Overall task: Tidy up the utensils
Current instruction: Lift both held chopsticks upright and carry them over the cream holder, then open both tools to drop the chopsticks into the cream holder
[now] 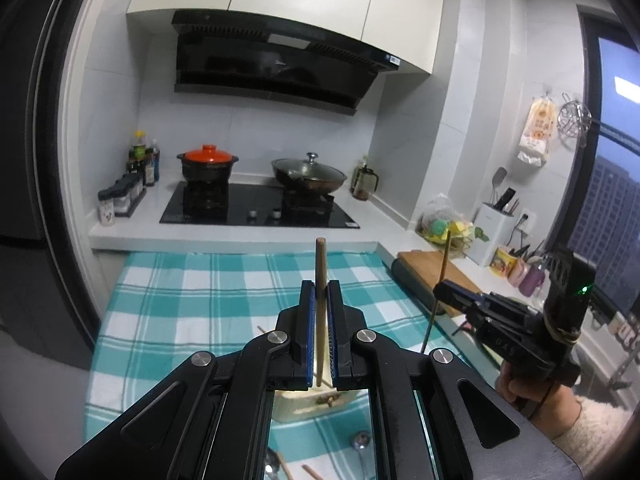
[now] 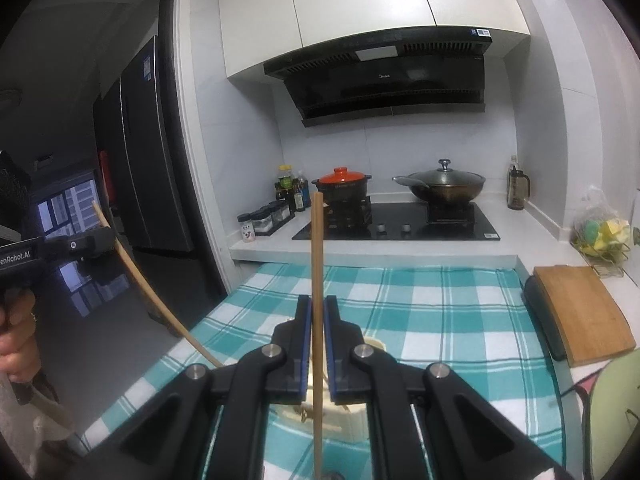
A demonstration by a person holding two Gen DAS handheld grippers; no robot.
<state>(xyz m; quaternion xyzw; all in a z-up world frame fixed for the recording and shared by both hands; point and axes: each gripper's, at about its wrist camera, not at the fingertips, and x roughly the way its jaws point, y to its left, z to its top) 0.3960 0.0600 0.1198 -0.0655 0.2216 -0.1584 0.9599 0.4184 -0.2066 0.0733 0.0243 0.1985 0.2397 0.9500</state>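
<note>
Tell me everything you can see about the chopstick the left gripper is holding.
The chopstick is a slim, straight stick of pale brown wood or bamboo with a round blunt top end. It stands nearly upright, clamped between the blue pads of the shut left gripper, its top rising above the fingertips and its lower part running down between the jaws. It hangs over the checked cloth. Only the pads touch it.

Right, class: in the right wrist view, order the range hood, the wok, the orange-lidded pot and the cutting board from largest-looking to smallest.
1. range hood
2. cutting board, though it is nearer the camera, which inflates it
3. wok
4. orange-lidded pot
</note>
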